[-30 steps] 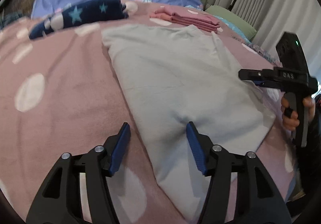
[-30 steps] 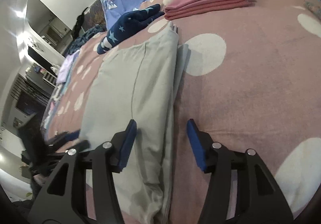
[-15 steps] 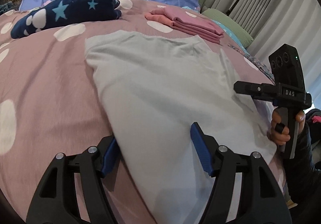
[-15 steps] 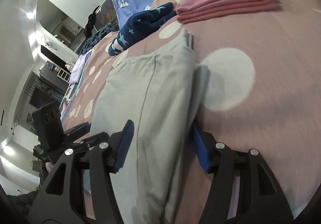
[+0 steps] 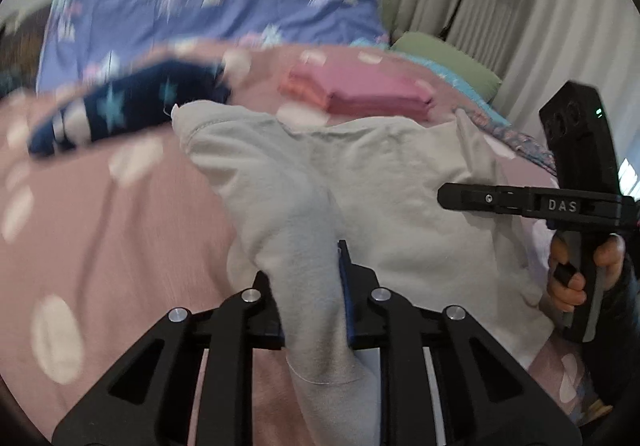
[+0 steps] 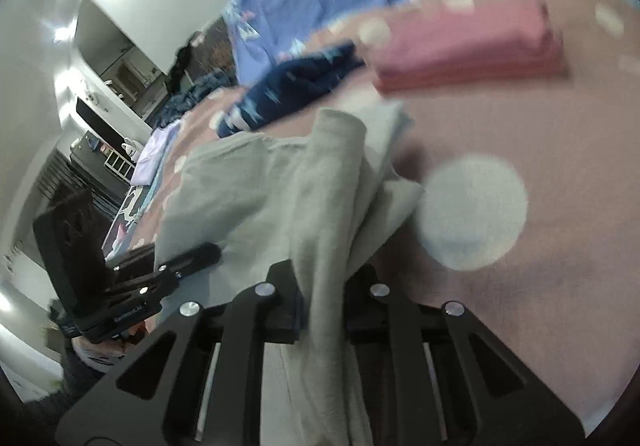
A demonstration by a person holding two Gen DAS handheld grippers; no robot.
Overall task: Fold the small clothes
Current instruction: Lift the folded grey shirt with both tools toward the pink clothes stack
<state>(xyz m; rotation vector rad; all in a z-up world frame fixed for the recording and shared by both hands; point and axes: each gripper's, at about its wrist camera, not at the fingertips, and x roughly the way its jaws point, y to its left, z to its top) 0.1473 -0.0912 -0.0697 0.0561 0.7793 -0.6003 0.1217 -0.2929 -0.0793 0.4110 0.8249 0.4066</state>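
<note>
A pale grey garment [image 5: 380, 174] lies spread on the pink dotted blanket [image 5: 100, 214]. My left gripper [image 5: 308, 274] has its jaws closing, and its pads pinch a raised fold at the garment's near left edge. My right gripper [image 6: 324, 286] is closing too and presses on the folded layers at the garment's [image 6: 256, 190] right edge. Each gripper shows in the other's view: the right gripper [image 5: 444, 198] at the cloth's far side, the left gripper [image 6: 208, 252] at the lower left. The cloth is lifted and bunched between them.
A folded pink stack [image 5: 372, 90] and a navy star-patterned garment [image 5: 132, 102] lie beyond the grey cloth. Behind them are a blue patterned pillow [image 5: 220, 6], a green pillow [image 5: 448, 66] and curtains [image 5: 500, 6]. A hand [image 5: 568, 286] holds the right gripper's handle.
Both grippers went from open around the garment's near edges to closed on the cloth. They have risen, and the flat garment is now pulled up and wrinkled.
</note>
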